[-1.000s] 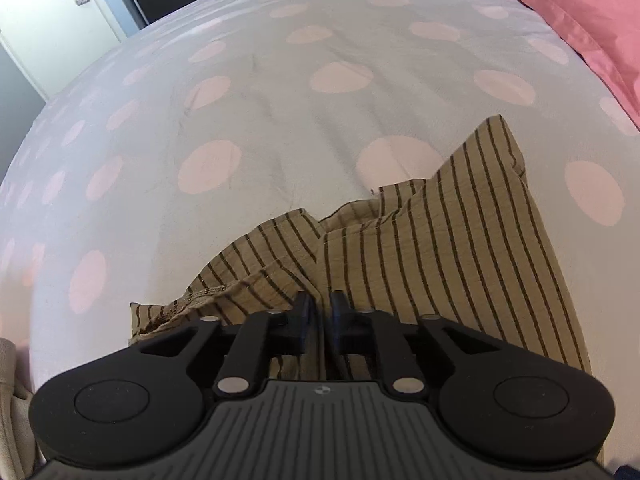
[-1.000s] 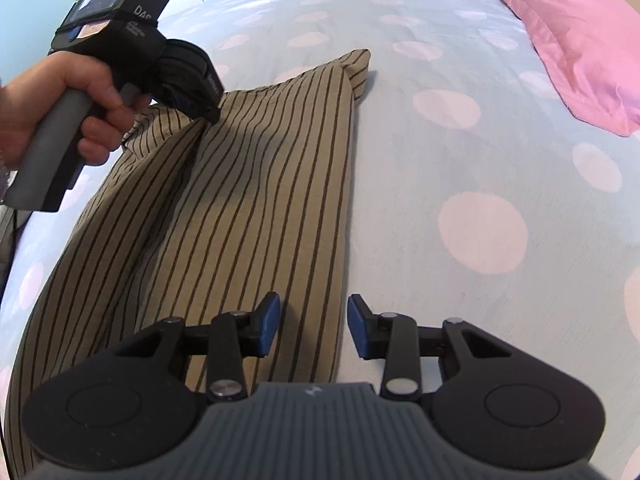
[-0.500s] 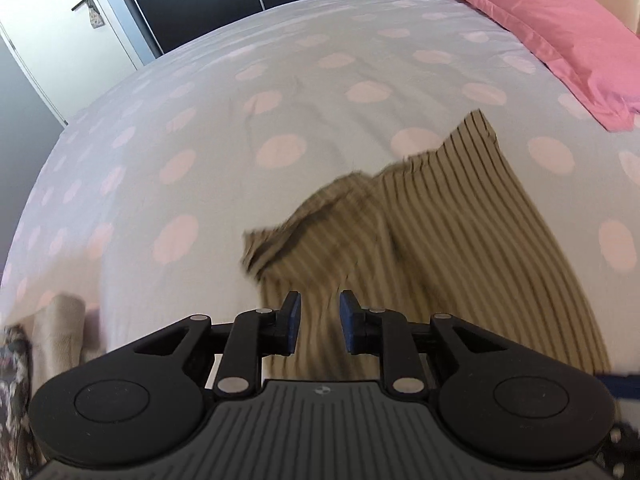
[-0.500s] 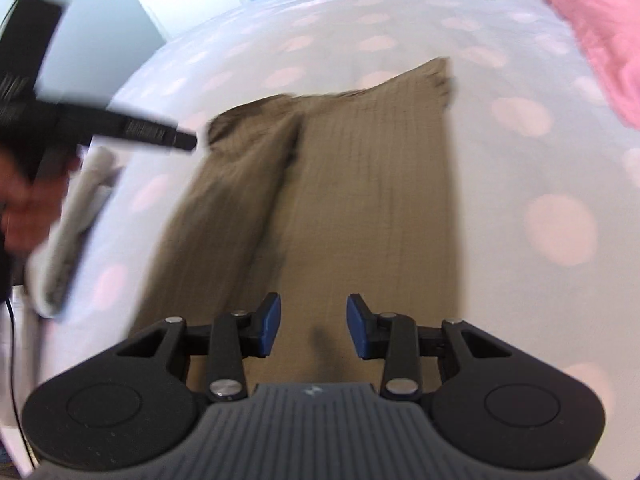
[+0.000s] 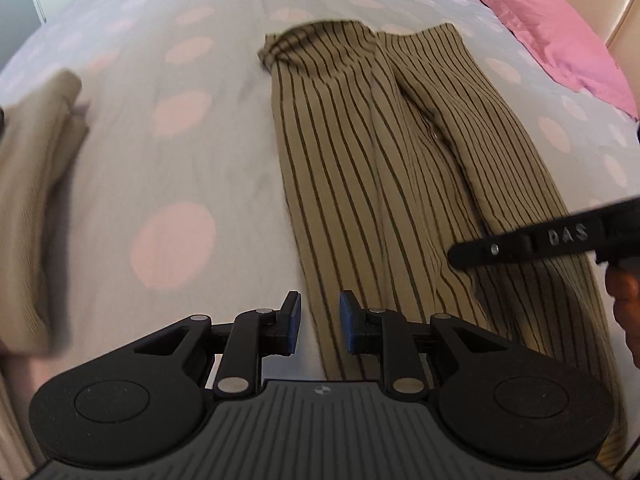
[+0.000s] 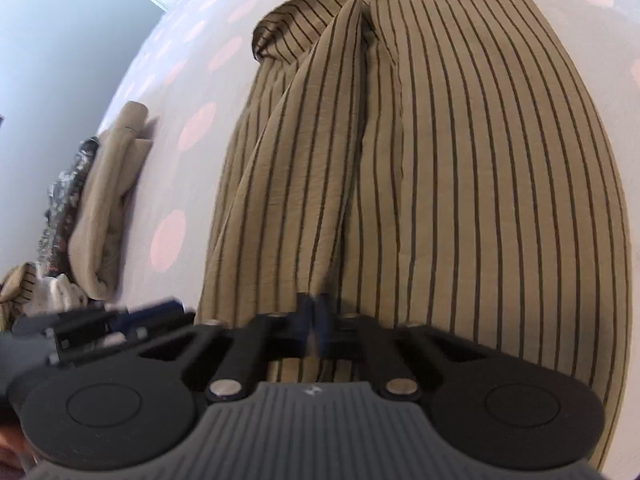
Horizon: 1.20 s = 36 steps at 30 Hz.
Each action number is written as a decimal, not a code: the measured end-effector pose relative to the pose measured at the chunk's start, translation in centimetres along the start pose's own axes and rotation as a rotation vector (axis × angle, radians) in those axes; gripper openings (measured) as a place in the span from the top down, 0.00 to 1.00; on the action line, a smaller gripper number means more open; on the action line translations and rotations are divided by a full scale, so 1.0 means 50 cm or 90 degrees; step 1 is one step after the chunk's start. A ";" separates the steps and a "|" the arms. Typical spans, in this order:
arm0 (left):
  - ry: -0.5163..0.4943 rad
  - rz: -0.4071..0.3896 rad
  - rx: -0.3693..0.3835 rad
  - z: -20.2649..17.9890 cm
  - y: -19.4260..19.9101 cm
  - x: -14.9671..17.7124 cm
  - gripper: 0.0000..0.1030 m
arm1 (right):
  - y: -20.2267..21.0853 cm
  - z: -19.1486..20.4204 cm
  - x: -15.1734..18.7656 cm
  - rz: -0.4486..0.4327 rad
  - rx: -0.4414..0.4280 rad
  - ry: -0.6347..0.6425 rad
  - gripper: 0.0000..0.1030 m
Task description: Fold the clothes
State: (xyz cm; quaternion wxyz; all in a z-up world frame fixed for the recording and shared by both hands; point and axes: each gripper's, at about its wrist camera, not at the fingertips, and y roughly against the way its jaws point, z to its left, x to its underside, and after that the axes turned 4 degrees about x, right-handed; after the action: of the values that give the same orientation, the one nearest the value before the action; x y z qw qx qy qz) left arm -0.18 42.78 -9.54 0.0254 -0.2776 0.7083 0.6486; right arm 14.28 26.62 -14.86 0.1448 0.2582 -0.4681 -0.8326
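A: Garment (image 6: 460,184) hem, is it caught in the right gripper (image 6: 314,320) jaws?

B: Yes, they have just snapped together on a ridge of its near edge, likely to lift that end for a fold. The left gripper (image 5: 319,322) jaws stand partly apart over the same edge, nothing pinched.

A: And beyond the jaws?

B: Tan cloth with dark stripes, lying lengthwise on the dotted bed (image 5: 172,168), one side lapped over, far end rumpled.

garment (image 5: 360,168): tan w/ dk stripes | sheet (image 5: 160,160): white, pink dots | pillow (image 5: 552,20): pink
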 end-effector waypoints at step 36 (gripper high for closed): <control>0.075 -0.027 0.060 0.037 -0.024 0.032 1.00 | 0.050 0.000 0.093 -0.025 0.104 0.017 1.00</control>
State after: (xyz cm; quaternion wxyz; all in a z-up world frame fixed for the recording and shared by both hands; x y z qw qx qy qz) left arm -1.63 43.95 -11.53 0.0102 -0.3285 0.7322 0.5966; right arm 10.44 23.08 -14.11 0.1129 0.2893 -0.5270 -0.7911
